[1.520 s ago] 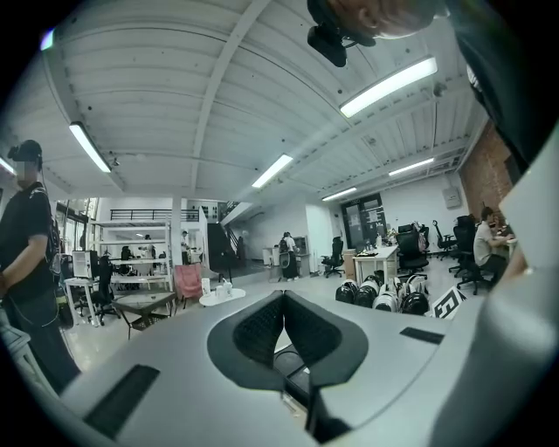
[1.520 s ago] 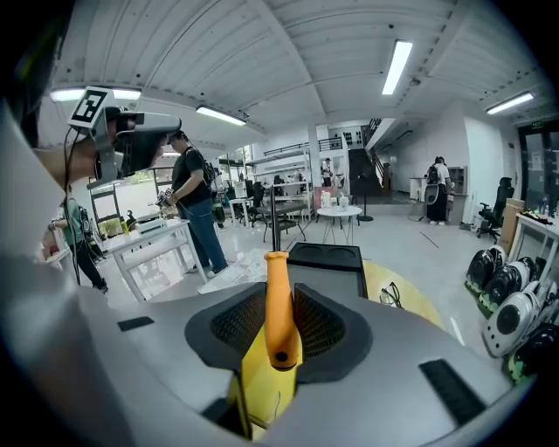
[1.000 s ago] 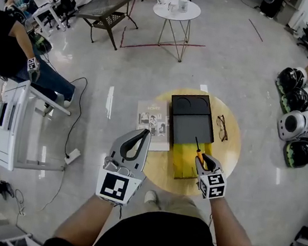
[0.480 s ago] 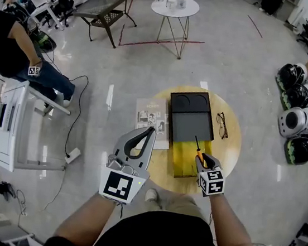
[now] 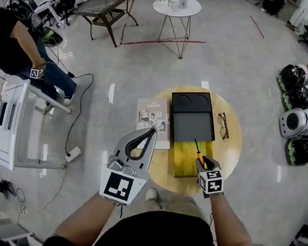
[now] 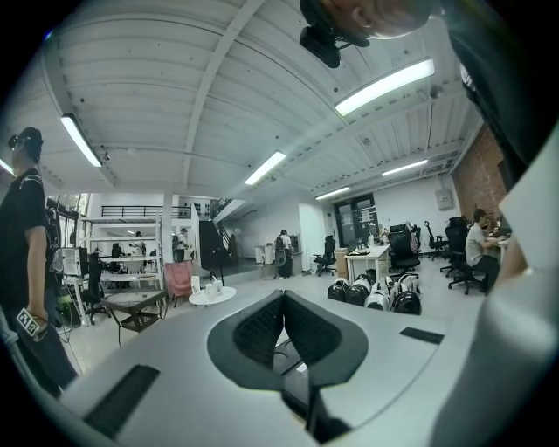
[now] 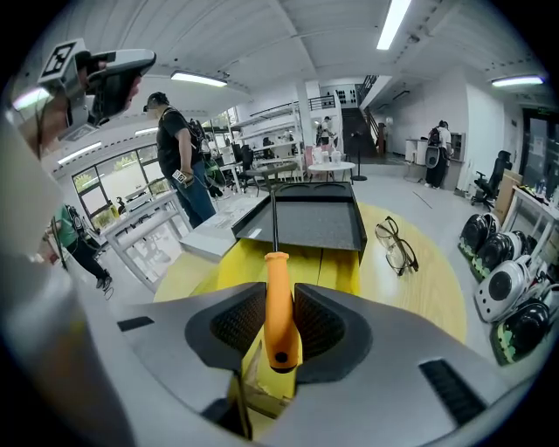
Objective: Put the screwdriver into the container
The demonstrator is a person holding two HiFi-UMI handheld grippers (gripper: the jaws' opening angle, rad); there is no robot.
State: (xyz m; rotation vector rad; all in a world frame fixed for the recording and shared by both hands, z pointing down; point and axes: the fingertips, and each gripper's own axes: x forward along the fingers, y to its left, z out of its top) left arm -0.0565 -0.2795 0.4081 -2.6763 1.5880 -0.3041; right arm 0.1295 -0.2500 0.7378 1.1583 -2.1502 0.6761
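1. Our left gripper [image 5: 150,130] [image 6: 281,299] hangs to the left of the container. Its jaws are pressed together at the tips with nothing between them, and it points out into the room.
2. A booklet [image 5: 153,122] lies flat just beside the container's left wall, on the round wooden table [image 5: 231,152].
3. The container [image 5: 190,124] [image 7: 314,223], a shallow black tray, sits in the middle of that table. A yellow panel [image 5: 182,158] lies against its near edge.
4. Our right gripper [image 5: 201,161] [image 7: 279,307] is on the near side of the container, over the yellow panel. Its jaws are clamped on the orange handle of the screwdriver [image 5: 197,148] [image 7: 278,301].
5. The screwdriver's dark shaft points toward the container, with its tip at the container's near rim. We cannot tell whether it touches.
6. A pair of glasses [image 5: 222,127] [image 7: 397,244] lies on the table just to the right of the container.
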